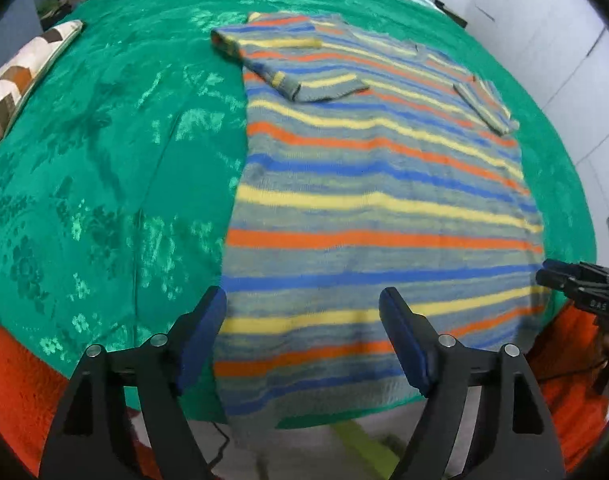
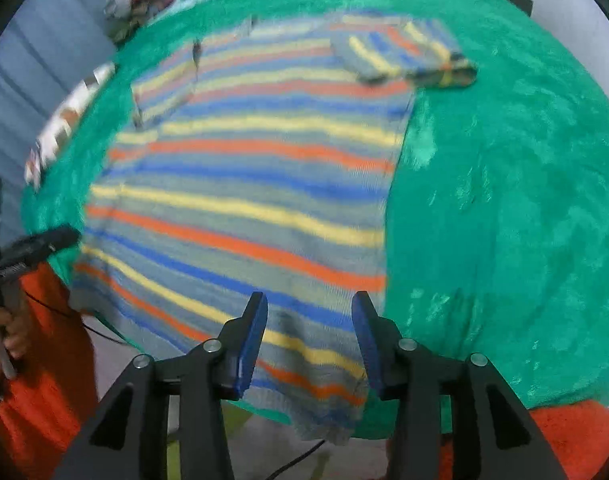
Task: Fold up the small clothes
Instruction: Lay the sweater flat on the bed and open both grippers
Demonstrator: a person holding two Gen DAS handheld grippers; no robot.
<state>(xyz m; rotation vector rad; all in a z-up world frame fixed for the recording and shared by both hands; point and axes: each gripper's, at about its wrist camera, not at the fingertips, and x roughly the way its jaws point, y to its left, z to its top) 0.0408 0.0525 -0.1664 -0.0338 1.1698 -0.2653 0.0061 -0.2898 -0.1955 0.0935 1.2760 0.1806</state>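
A striped knit sweater (image 1: 368,184), grey with blue, yellow and orange bands, lies flat on a green bedspread (image 1: 104,168). Both sleeves are folded in over its chest. Its hem hangs a little over the near bed edge. My left gripper (image 1: 304,320) is open, above the hem's left corner. My right gripper (image 2: 308,320) is open, above the hem's right corner; the sweater (image 2: 248,184) fills the middle of the right wrist view. Each gripper also shows at the edge of the other's view: the right one (image 1: 572,284), the left one (image 2: 32,252).
A patterned cushion (image 1: 20,80) lies at the bedspread's left edge. Piled clothes (image 2: 136,4) sit at the far end of the bed. An orange cloth (image 1: 20,380) hangs below the near edge. White cupboards (image 1: 564,40) stand to the right.
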